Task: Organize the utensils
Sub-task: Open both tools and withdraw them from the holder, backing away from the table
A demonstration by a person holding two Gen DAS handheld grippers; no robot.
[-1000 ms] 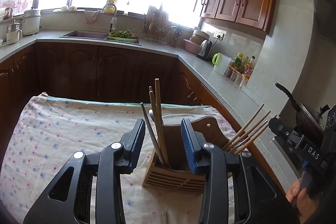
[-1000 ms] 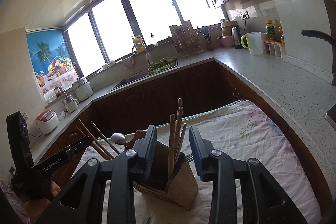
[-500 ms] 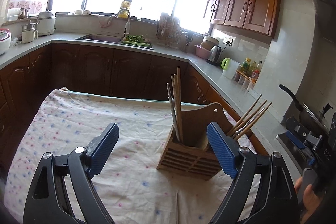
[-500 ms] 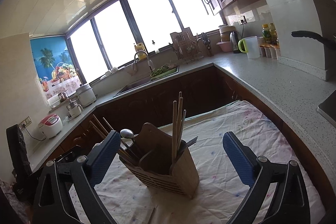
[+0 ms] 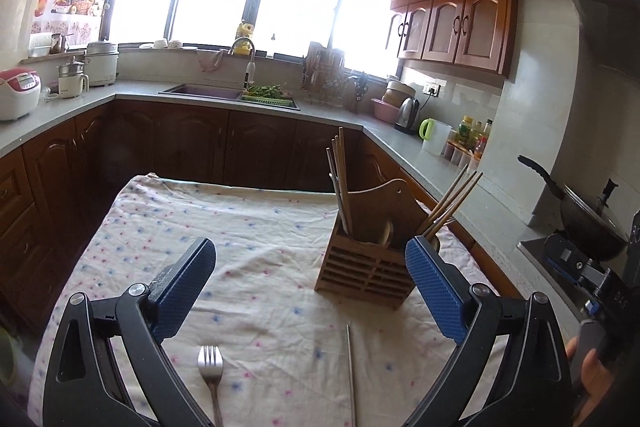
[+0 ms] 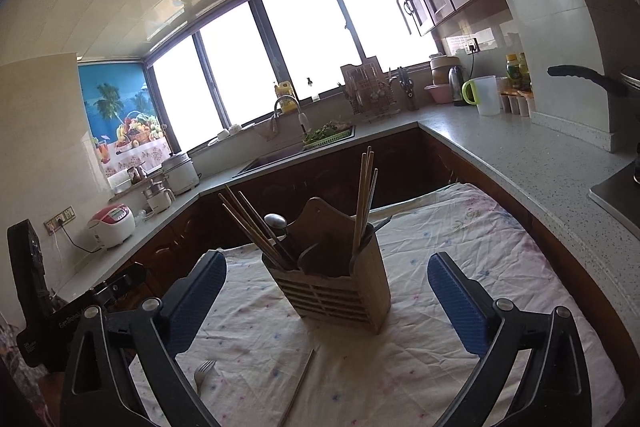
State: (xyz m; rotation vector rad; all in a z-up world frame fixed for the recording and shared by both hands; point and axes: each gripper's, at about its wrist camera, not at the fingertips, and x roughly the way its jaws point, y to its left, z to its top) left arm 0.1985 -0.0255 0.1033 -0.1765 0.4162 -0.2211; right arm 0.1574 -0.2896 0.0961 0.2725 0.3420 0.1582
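A slatted wooden utensil holder (image 5: 364, 275) (image 6: 336, 295) stands upright on the flowered cloth, with wooden chopsticks (image 5: 340, 179) (image 6: 362, 195) and a spoon (image 6: 276, 221) sticking out of it. On the cloth in front of it lie a metal fork (image 5: 211, 367) (image 6: 202, 373) and a single metal chopstick (image 5: 351, 367) (image 6: 298, 387). My left gripper (image 5: 310, 247) hangs back from the holder, its jaws opening wide with nothing between them. My right gripper (image 6: 326, 261) is open and holds nothing, the holder a little beyond its fingertips.
The flowered cloth (image 5: 200, 219) covers a small table ringed by dark cabinets and a grey counter (image 6: 520, 155). A wok (image 5: 588, 223) sits on the stove at right. A sink, a kettle, a jug and rice cookers line the counter. A hand (image 5: 584, 367) grips the other tool.
Both grippers went from nearly shut around the chopsticks in the holder to wide open. Both pulled back from the holder, bringing the fork and the loose chopstick into view.
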